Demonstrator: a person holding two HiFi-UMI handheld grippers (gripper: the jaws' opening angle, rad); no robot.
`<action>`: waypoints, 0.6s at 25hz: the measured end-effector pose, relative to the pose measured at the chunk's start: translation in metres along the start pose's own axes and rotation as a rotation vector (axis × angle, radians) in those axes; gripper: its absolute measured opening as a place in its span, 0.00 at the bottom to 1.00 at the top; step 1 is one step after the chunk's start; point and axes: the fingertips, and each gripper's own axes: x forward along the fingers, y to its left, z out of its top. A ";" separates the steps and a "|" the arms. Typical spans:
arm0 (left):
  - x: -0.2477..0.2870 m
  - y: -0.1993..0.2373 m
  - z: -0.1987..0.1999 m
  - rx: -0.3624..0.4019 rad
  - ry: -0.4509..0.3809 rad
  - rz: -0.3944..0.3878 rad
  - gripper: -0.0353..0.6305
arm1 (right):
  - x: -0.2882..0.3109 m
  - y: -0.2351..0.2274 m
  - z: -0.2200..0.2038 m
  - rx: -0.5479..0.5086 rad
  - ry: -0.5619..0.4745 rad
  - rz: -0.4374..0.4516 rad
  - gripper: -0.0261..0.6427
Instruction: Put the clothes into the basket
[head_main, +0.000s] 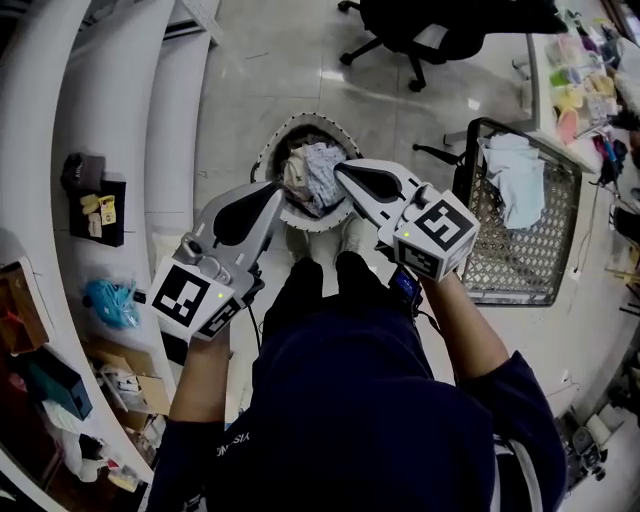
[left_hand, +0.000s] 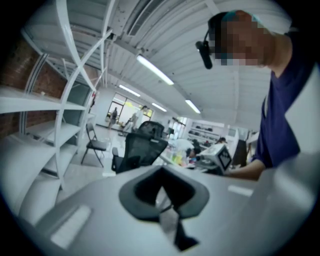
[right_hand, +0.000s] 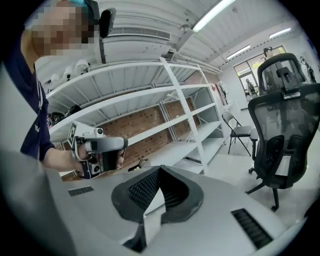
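Observation:
In the head view a round white basket stands on the floor ahead of the person's feet, with a heap of pale clothes in it. A black wire basket to the right holds a white cloth. Both grippers are held up level above the floor basket, side by side. My left gripper is shut with nothing between its pads. My right gripper is also shut and empty. Each gripper view shows the other gripper beside it.
White curved shelving runs along the left. A black office chair stands beyond the baskets. A folding chair sits by the shelves. A table with colourful items is at the far right.

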 end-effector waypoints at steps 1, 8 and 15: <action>-0.001 -0.003 0.001 0.002 -0.003 0.000 0.06 | -0.004 0.003 0.002 -0.011 0.001 -0.001 0.05; -0.002 -0.026 0.010 0.025 -0.025 -0.004 0.06 | -0.027 0.019 0.010 -0.046 0.001 -0.011 0.05; -0.004 -0.041 0.016 0.043 -0.037 0.004 0.06 | -0.041 0.031 0.016 -0.062 0.000 -0.006 0.05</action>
